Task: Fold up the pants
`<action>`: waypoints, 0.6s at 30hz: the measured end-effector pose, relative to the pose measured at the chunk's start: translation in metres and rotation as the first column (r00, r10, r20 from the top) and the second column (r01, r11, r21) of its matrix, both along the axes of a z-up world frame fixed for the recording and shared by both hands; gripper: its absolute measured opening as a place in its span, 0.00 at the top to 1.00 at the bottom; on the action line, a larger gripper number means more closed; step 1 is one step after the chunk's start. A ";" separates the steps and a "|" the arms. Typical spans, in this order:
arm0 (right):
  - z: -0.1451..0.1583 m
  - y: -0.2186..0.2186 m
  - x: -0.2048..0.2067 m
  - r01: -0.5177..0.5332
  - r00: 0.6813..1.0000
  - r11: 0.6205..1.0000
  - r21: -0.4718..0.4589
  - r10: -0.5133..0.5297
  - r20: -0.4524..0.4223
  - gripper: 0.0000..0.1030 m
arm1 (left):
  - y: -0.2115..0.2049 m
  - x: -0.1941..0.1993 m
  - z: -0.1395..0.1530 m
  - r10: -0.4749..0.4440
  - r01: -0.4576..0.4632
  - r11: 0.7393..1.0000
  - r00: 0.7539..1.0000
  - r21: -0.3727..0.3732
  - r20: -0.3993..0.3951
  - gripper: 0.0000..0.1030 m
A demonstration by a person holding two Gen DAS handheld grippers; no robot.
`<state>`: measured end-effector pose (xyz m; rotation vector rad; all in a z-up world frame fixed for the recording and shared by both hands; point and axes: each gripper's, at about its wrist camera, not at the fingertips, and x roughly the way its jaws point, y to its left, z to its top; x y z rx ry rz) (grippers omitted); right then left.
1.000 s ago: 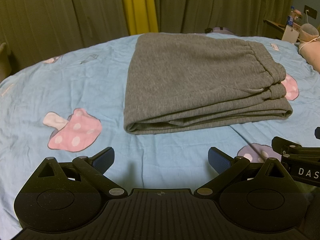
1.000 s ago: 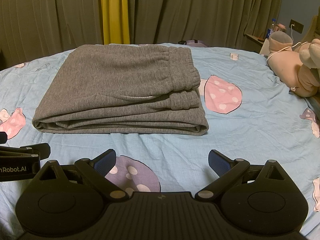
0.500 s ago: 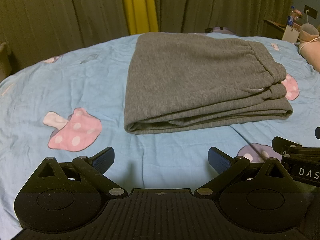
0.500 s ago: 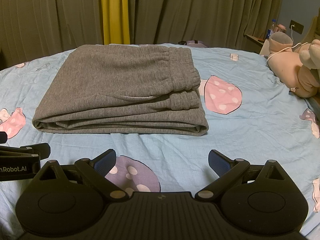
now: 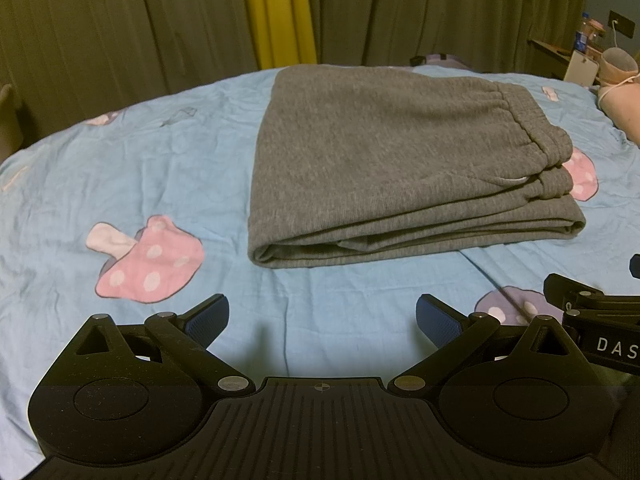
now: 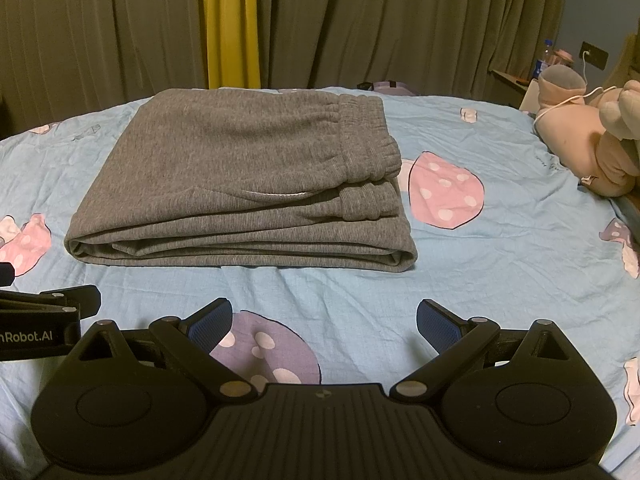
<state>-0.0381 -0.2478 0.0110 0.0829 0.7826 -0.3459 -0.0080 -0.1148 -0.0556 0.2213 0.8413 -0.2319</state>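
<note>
Left hand-held gripper [image 5: 322, 318] and right hand-held gripper [image 6: 324, 320], both with jaws spread wide and empty, held low over the bed [image 5: 120, 168] just short of the grey pants [image 6: 240, 184]. The pants lie in a compact layered stack mid-bed, elastic waistband on the right side, touched by neither tool. The fold appears essentially complete. Any remaining step is best limited to a light squaring of the near edge, lifting the tools clear without dragging the layers.
</note>
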 end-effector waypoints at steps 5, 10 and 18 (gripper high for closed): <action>0.000 0.000 0.000 -0.001 1.000 1.000 0.000 0.001 0.001 0.04 | 0.000 0.000 0.000 0.000 0.000 1.000 1.000 0.000 -0.001 0.00; 0.000 0.001 0.000 0.000 1.000 1.000 -0.002 0.000 -0.001 0.04 | 0.000 -0.001 0.000 0.001 -0.001 1.000 1.000 0.001 -0.002 0.00; 0.001 0.000 0.000 -0.002 1.000 1.000 -0.001 0.002 -0.001 0.04 | 0.000 -0.002 -0.001 -0.004 0.004 1.000 1.000 -0.005 -0.004 0.01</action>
